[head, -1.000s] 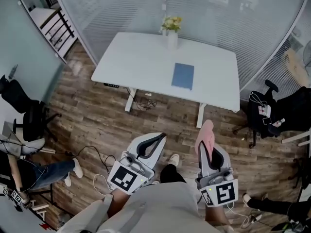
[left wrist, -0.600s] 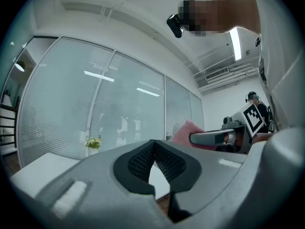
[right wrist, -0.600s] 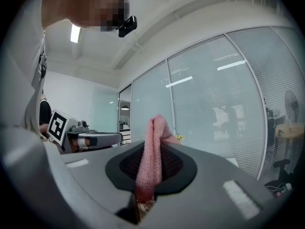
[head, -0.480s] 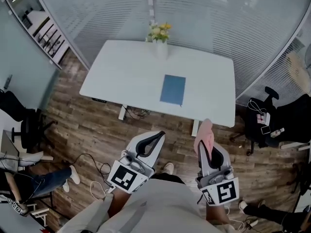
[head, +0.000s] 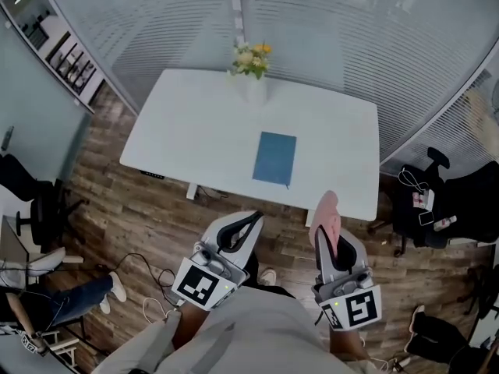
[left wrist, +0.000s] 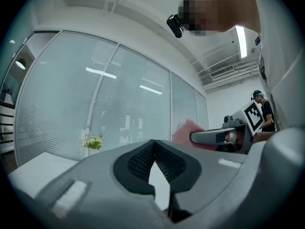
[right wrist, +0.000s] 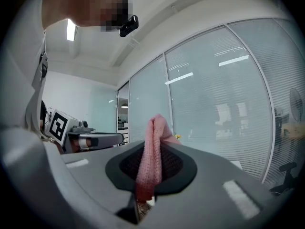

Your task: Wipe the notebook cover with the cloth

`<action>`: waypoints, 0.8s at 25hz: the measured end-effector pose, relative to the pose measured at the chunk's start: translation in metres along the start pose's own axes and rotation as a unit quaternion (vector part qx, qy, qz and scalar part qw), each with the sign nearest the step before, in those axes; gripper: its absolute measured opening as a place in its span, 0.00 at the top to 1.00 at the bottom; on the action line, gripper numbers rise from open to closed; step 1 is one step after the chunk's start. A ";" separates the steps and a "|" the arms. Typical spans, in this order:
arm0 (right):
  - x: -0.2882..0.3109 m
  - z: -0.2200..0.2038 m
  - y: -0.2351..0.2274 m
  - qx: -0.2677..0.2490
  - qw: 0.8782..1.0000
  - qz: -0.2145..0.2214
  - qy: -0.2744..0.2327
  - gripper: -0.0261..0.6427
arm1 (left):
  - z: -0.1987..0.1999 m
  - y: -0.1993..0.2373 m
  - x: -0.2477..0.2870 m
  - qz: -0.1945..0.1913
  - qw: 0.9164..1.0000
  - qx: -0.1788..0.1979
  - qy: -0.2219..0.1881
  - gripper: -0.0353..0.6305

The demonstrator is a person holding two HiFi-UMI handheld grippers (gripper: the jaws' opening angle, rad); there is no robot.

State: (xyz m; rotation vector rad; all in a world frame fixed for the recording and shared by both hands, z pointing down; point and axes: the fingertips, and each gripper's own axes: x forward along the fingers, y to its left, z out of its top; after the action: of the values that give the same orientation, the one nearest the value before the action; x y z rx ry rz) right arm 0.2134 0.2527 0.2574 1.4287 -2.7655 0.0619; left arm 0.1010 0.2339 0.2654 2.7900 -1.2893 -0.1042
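Note:
A blue notebook lies flat near the middle of the white table, well ahead of both grippers. My right gripper is shut on a pink cloth, which sticks up out of its jaws; the same cloth fills the jaw gap in the right gripper view. My left gripper is shut with nothing in it, its tips meeting. Both grippers hang over the wooden floor, short of the table's near edge.
A vase of flowers stands at the table's far edge, before a glass wall with blinds. Office chairs stand at the right and left. A seated person's leg and cables lie on the floor at the left.
The table and notebook have come nearer and lower in the head view. Both grippers keep their pose, the cloth still held in the right one.

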 end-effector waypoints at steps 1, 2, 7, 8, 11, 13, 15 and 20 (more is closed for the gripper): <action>0.008 0.000 -0.003 -0.005 1.000 -0.002 0.001 0.92 | -0.001 0.007 0.006 -0.003 1.000 0.001 0.000 0.95; 0.017 0.000 -0.006 -0.012 1.000 -0.007 0.002 0.92 | -0.001 0.015 0.012 -0.005 1.000 0.001 0.000 0.95; 0.077 0.001 -0.023 -0.028 0.999 -0.024 0.009 0.92 | 0.001 0.068 0.043 -0.016 1.000 0.002 -0.004 0.95; 0.091 0.001 -0.025 -0.025 0.999 -0.023 0.010 0.92 | 0.002 0.081 0.049 -0.017 1.000 0.001 -0.005 0.95; 0.134 0.004 -0.027 -0.023 0.999 -0.022 0.012 0.92 | 0.007 0.122 0.062 -0.019 1.000 -0.002 -0.008 0.95; 0.162 0.007 -0.027 -0.024 0.999 -0.023 0.014 0.92 | 0.009 0.148 0.070 -0.021 1.000 -0.005 -0.008 0.95; 0.187 0.007 -0.030 -0.024 0.999 -0.025 0.015 0.92 | 0.009 0.172 0.080 -0.022 1.000 -0.007 -0.005 0.95; 0.236 0.005 -0.039 -0.027 0.999 -0.029 0.022 0.92 | 0.006 0.217 0.105 -0.031 0.999 -0.008 -0.002 0.95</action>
State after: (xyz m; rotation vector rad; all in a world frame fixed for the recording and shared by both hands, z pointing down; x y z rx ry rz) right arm 0.1091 0.0380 0.2639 1.4745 -2.6680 0.0153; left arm 0.0041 0.0140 0.2753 2.8177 -1.1985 -0.1244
